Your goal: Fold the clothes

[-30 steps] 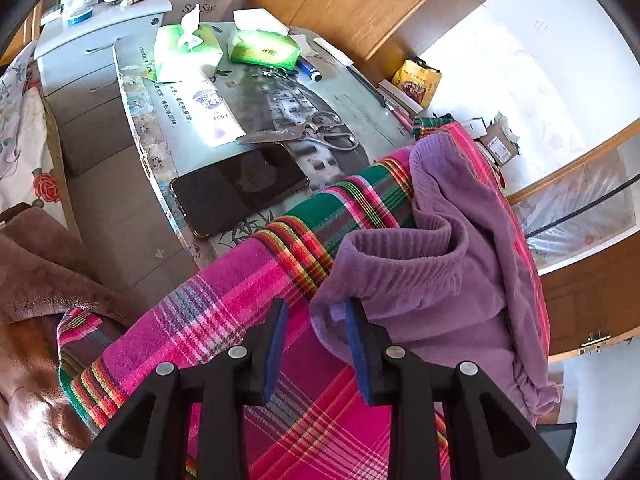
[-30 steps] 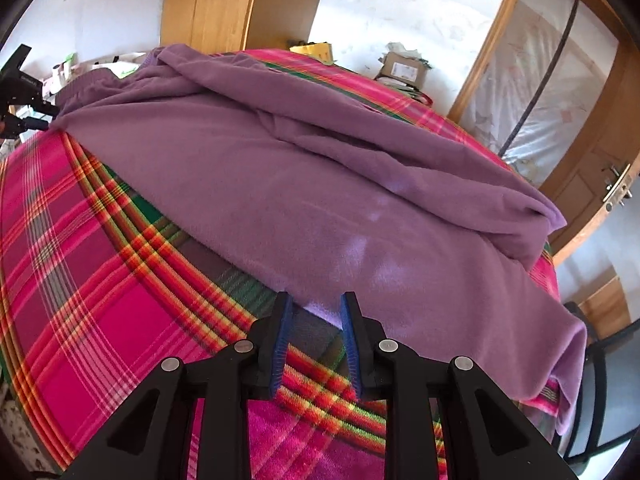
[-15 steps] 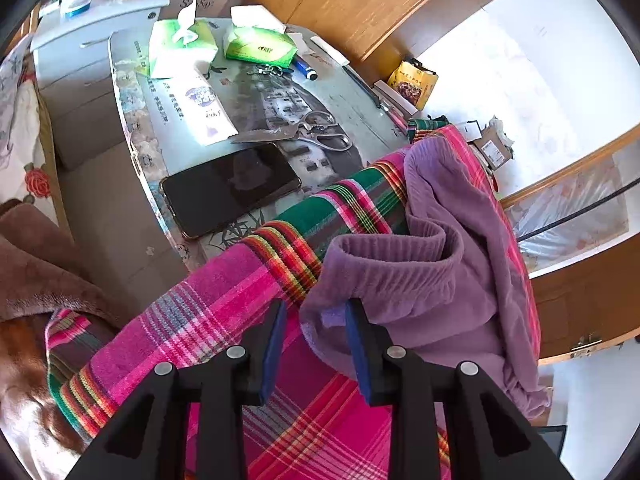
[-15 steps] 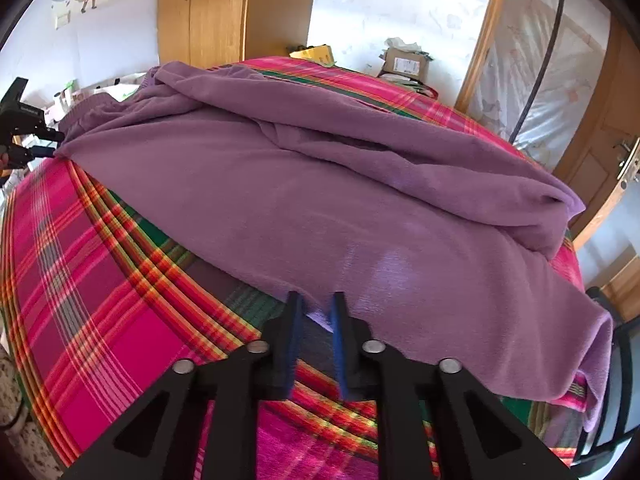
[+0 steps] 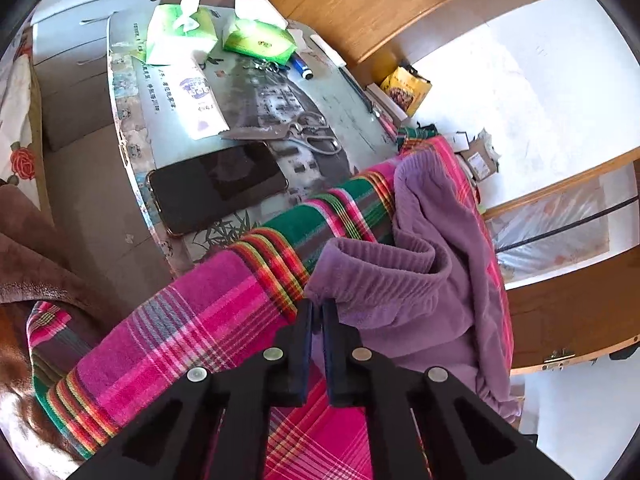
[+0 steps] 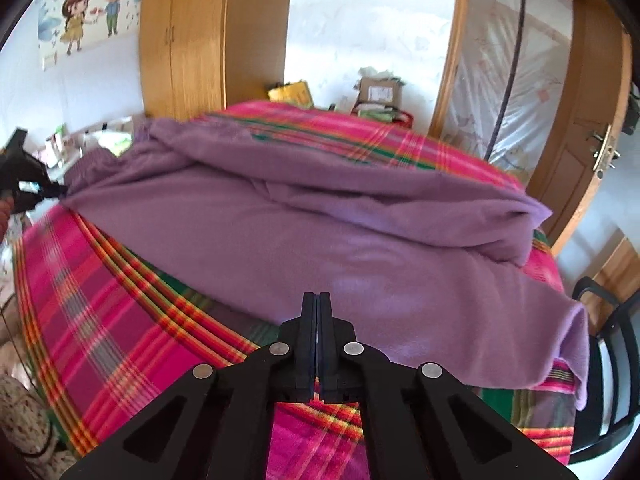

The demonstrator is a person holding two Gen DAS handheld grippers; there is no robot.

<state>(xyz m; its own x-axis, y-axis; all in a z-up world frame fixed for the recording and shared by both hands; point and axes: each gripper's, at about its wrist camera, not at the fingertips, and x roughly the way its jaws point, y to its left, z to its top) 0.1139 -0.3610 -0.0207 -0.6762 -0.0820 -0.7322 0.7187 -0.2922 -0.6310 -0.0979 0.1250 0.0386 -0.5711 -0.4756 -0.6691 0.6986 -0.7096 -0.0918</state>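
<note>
A purple fleece garment point(image 6: 340, 232) lies spread over a pink plaid blanket point(image 6: 120, 320). Its ribbed elastic band point(image 5: 384, 272) bunches up in the left wrist view. My left gripper point(image 5: 318, 312) is shut on the near corner of that band, with purple cloth pinched between its fingers. My right gripper point(image 6: 318, 300) is shut on the garment's near hem, fingers pressed together. The left gripper point(image 6: 28, 188) also shows at the far left of the right wrist view, holding the garment's end. The far side of the garment is rumpled into long folds.
Beside the blanket stands a table point(image 5: 132, 128) with a black phone point(image 5: 216, 188), scissors point(image 5: 308, 136) and green tissue packs point(image 5: 180, 28). A wardrobe point(image 6: 192, 40), boxes point(image 6: 380, 88) and a door point(image 6: 592, 152) stand beyond. A black chair point(image 6: 612, 340) is at the right.
Both grippers went from open around the garment's edge to shut on it. The right wrist view has risen and tilted up, showing more of the room.
</note>
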